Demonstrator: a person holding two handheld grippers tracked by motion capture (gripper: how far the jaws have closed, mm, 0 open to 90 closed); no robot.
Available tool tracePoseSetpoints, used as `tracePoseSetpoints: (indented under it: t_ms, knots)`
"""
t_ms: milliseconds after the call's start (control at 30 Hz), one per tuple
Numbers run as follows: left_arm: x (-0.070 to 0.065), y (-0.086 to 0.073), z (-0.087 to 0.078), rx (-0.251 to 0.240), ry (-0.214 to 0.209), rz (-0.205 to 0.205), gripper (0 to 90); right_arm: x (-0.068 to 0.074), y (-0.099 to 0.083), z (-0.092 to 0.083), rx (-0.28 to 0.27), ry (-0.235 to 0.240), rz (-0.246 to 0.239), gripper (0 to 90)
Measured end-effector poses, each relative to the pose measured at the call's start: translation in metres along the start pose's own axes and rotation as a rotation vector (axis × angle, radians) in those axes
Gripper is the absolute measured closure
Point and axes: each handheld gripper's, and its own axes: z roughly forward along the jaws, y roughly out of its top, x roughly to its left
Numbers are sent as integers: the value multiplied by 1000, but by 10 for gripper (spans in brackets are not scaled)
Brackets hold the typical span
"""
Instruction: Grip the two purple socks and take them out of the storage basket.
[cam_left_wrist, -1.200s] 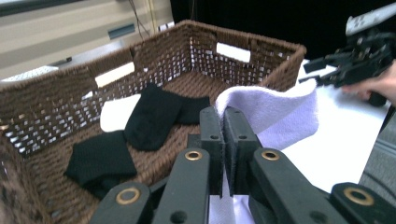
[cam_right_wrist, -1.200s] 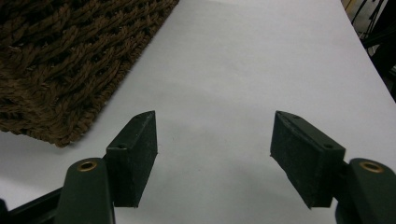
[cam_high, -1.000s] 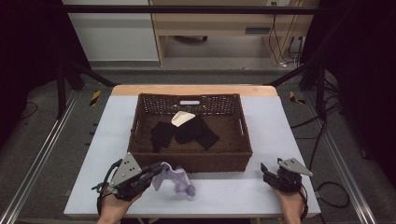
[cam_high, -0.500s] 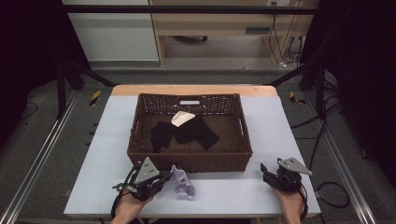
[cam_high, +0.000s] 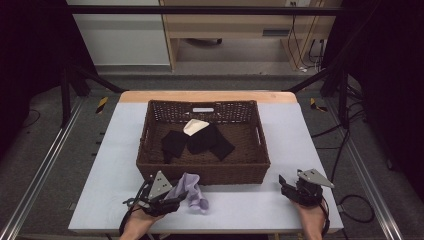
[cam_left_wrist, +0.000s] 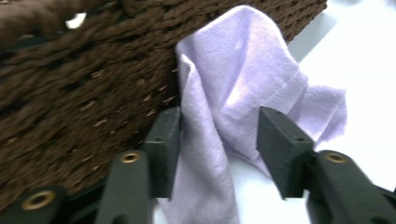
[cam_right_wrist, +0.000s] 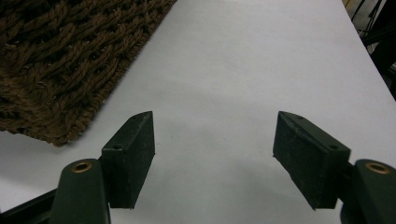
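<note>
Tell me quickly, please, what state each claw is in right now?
Left claw: open, jaws either side of the lilac cloth, not clamped.
Right claw: open, nothing between its jaws.

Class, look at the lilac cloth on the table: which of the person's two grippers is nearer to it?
Left. The left gripper has its open jaws on either side of the lilac cloth, beside the basket. The right gripper sits far across the table.

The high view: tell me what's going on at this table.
A person holds tongs in each hand. The left tongs are open around a lilac cloth lying against the near wall of a brown wicker basket. The right tongs rest open and empty on the white table. Inside the basket lie dark cloths and a cream one.
</note>
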Motion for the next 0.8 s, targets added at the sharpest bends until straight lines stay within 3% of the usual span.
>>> tracePoseSetpoints:
  t_ms: [233,500,667,800]
  knots:
    - [5,-5,-13,-4,31,-20,331,0,0,-1,-6,2,2,289]
    - [16,-27,-28,42,74,-28,254,0,0,-1,-5,-6,4,268]
    - [28,-38,-36,60,126,-66,205,0,0,-1,-4,-12,6,251]
    - [40,-42,-43,39,154,-129,170,1,0,-1,-4,-16,5,248]
